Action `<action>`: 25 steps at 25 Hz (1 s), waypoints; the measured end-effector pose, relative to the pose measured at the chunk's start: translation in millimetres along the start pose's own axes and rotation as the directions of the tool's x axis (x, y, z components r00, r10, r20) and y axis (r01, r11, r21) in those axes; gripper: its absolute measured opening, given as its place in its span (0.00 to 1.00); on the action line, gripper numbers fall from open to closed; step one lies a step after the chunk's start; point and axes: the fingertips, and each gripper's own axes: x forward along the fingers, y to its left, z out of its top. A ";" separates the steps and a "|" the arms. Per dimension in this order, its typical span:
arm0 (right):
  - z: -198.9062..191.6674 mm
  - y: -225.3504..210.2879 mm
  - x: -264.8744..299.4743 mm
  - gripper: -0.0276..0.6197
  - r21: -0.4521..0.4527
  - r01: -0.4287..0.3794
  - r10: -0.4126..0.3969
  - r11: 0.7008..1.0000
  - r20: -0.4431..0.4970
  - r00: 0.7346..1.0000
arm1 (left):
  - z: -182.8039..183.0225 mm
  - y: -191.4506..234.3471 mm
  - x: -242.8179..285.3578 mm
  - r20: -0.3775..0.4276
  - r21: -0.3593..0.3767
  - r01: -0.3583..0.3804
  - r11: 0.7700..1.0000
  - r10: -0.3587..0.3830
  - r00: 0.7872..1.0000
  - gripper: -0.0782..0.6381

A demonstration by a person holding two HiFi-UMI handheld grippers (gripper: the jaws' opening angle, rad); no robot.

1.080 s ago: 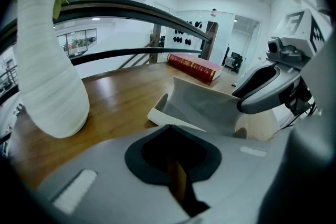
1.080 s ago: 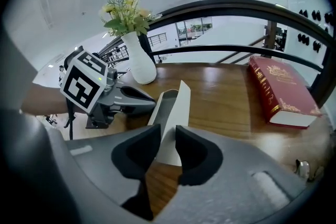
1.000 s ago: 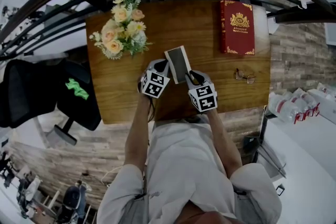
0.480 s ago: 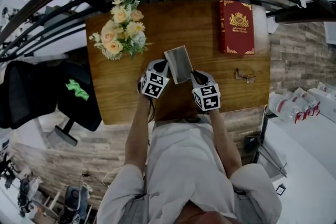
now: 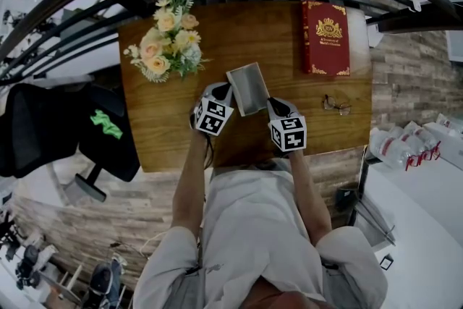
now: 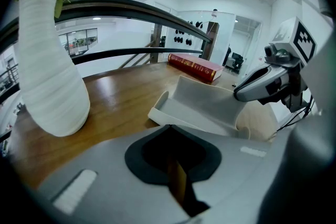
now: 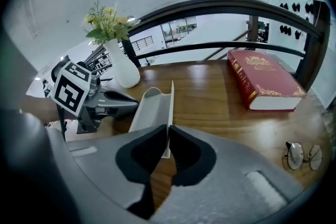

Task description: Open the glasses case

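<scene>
1. Head view: the glasses case [image 5: 248,88] was spotted mid-bench [image 5: 166,130], flanked on either side by the two grippers.
2. The right gripper [image 7: 167,131] was clamped on the thin edge of the raised lid [image 7: 170,105], its jaws having just been closing onto it.
3. The left gripper [image 6: 168,128] was shown with its jaws together and its tips set against the case's near rim; a pinch there could not be confirmed.
4. A red book [image 5: 326,37] and spectacles [image 5: 337,106] were seen well off to the right, and flowers [image 5: 166,43] to the left.
</scene>
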 end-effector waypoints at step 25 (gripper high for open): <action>28.2 -0.2 -45.4 0.05 -0.105 0.040 -0.020 0.994 0.181 0.983 | 15.6 7.6 -41.3 0.087 -0.086 -0.062 0.994 0.070 0.994 0.14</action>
